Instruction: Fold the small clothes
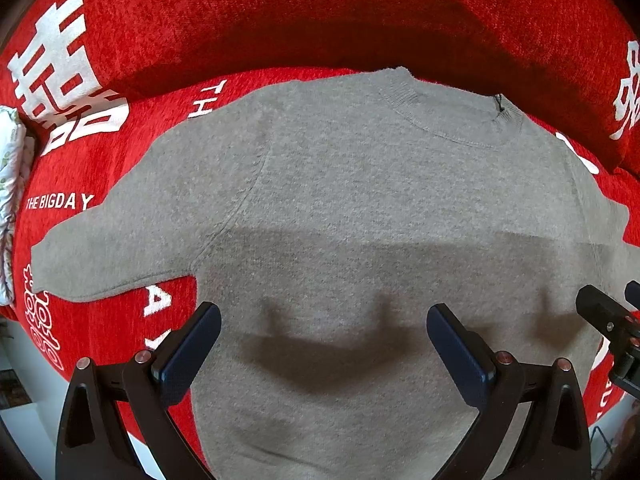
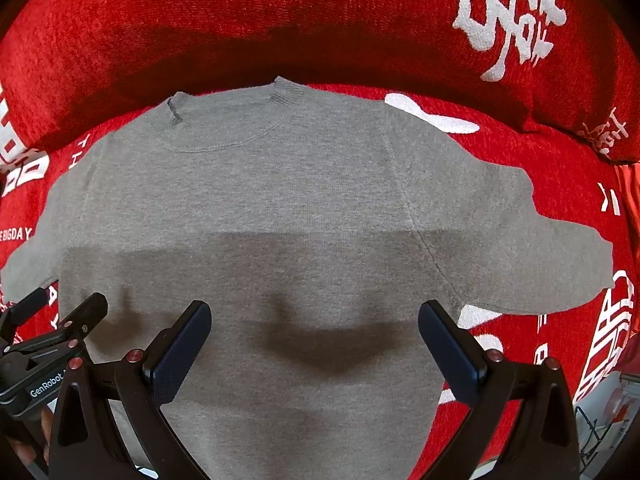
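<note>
One grey knitted crew-neck sweater [image 1: 360, 208] lies flat and face-up on a red plush cover printed with white characters and lettering [image 1: 104, 336], neckband away from the cameras, hem toward them, and both sleeves spread outward to either side. The left gripper [image 1: 324, 344] hangs above the lower body of the sweater, its two dark blue-padded fingers [image 1: 192, 352] wide apart, with nothing between them; the left finger stands over the sweater's left side edge, beside the armpit of the left sleeve [image 1: 108, 256]. The right gripper [image 2: 316, 340] hangs likewise above the lower body, jaws spread wide and empty, the right finger [image 2: 452, 356] over the garment's right side edge below the right sleeve [image 2: 520, 240]. Shadows of the fingers fall on the knit ahead of each gripper; whether any pad touches the fabric cannot be told. The two grippers stand side by side, both pointing toward the neckband [image 2: 228, 120]; each appears at the edge of the other's view. A raised red cushion [image 2: 280, 28] of the same cloth runs behind the neckband. Count: one sweater, two sleeves, two grippers.
</note>
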Available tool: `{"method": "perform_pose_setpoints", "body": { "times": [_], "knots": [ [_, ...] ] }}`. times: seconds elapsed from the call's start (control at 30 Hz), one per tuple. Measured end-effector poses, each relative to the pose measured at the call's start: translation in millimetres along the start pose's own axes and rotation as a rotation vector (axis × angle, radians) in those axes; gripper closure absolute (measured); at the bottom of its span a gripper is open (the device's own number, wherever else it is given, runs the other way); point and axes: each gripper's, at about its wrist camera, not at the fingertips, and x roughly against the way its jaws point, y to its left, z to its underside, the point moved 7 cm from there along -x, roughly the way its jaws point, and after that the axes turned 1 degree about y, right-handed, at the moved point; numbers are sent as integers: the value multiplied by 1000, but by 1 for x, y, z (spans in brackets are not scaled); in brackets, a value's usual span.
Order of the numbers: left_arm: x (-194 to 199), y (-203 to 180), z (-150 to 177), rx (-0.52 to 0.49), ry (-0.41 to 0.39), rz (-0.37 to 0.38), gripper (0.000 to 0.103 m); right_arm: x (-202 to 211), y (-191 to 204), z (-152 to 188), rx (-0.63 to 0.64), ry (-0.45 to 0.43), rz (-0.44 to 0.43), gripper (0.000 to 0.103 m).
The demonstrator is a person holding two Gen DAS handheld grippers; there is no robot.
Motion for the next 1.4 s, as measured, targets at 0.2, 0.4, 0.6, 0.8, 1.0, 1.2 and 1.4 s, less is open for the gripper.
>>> {"method": "perform_pose_setpoints", "body": {
  "times": [0.2, 0.4, 0.6, 0.8, 1.0, 1.2, 1.4],
  "knots": [
    [1, 3, 3, -1, -2, 7, 0, 1, 1, 1, 0, 1, 0, 0],
    [1, 8, 3, 9, -3, 12, 0, 4, 6, -4, 8, -13, 17, 0],
    [2, 14, 3, 21, -5, 23, 0, 8, 19, -1, 14, -3, -6, 0],
    [2, 30, 6, 47, -8, 28, 0, 14, 35, -1, 30, -45, -26, 0],
    [-2, 70, 12, 106, -15, 46, 0, 14, 59, 4, 53, -26, -32, 0],
    [-17, 151, 26, 232, -35, 40, 0, 9, 97, 13, 105, -21, -48, 0],
    [-41, 261, 48, 455, -77, 24, 0, -5, 139, 25, 175, 1, -46, 0]
  ]
}}
